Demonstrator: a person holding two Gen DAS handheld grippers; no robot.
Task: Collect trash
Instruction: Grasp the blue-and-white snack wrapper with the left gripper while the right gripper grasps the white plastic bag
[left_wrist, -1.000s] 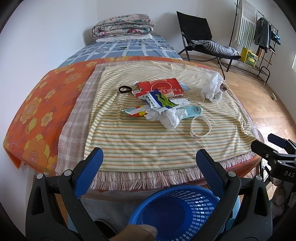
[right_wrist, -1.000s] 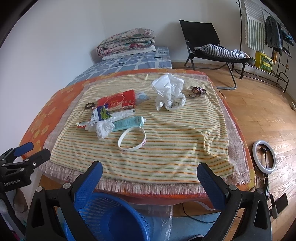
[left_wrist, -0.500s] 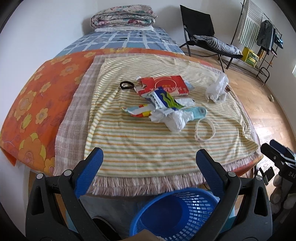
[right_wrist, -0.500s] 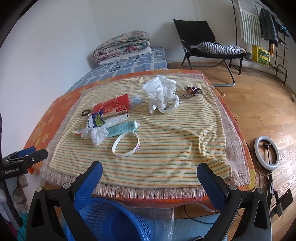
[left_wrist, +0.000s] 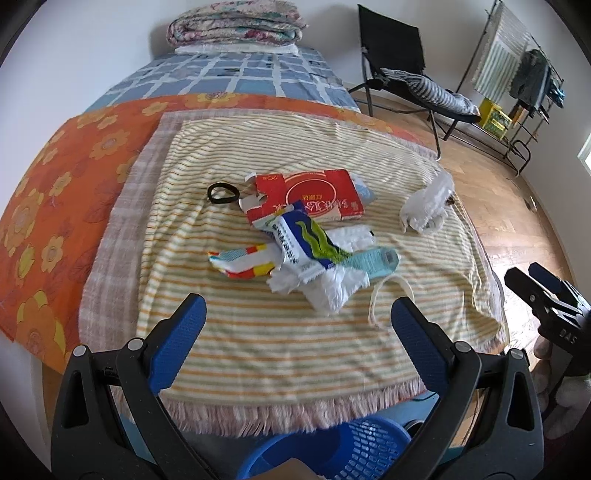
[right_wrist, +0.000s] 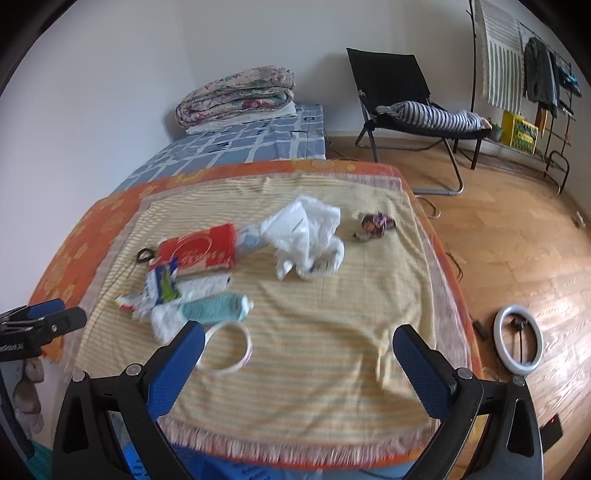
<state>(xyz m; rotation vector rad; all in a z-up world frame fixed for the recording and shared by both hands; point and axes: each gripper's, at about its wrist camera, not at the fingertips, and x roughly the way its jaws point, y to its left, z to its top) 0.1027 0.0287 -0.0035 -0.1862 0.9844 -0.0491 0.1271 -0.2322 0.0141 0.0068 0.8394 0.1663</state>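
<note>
Both my grippers, left gripper (left_wrist: 295, 321) and right gripper (right_wrist: 297, 345), have advanced with jaws apart; trash pile (left_wrist: 310, 254) at twelve o'clock, fringed surface (left_wrist: 258, 350) edge beneath.

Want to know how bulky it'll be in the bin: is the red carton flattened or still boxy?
Flattened. The red carton lies low on the striped cloth, torn flap open at one end, a wrapper overlapping its edge.

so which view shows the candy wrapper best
The right wrist view: the candy wrapper lies in the open on the striped cloth, beside the white plastic bag. In the left wrist view that bag hides nearly all of it; only a dark sliver shows.
</note>
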